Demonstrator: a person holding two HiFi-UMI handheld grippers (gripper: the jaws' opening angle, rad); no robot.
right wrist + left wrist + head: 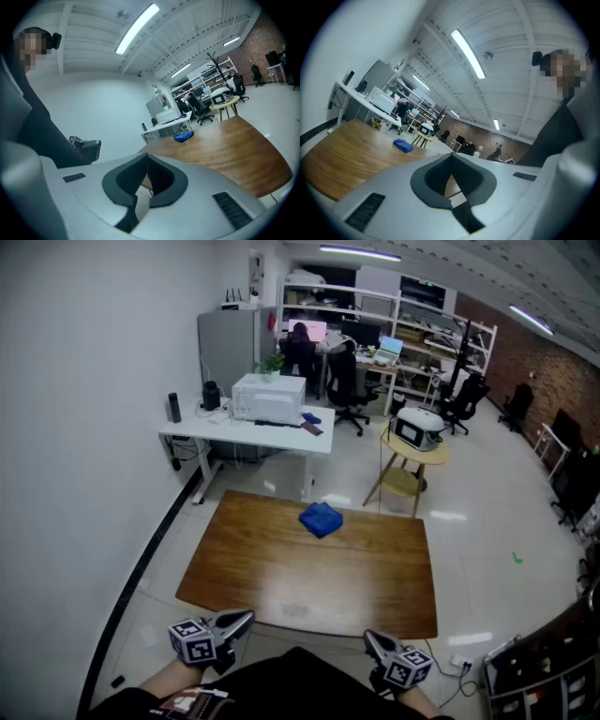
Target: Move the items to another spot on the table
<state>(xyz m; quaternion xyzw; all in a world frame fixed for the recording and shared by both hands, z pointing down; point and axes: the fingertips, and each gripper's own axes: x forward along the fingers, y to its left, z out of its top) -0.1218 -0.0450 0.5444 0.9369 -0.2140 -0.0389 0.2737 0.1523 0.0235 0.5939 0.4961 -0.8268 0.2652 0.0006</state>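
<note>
A crumpled blue cloth (321, 519) lies near the far edge of the brown wooden table (309, 568). It also shows as a small blue heap in the left gripper view (403, 145) and the right gripper view (183, 136). My left gripper (242, 621) hangs below the table's near edge at the left, shut and empty. At the near right, my right gripper (373, 641) is likewise shut with nothing in it. Both are far from the cloth and held close to the person's body.
Beyond the table stand a white desk (246, 427) with a printer (268, 397) and a small round stool (412, 457) carrying an appliance. Office shelves and chairs fill the back. A white wall runs along the left.
</note>
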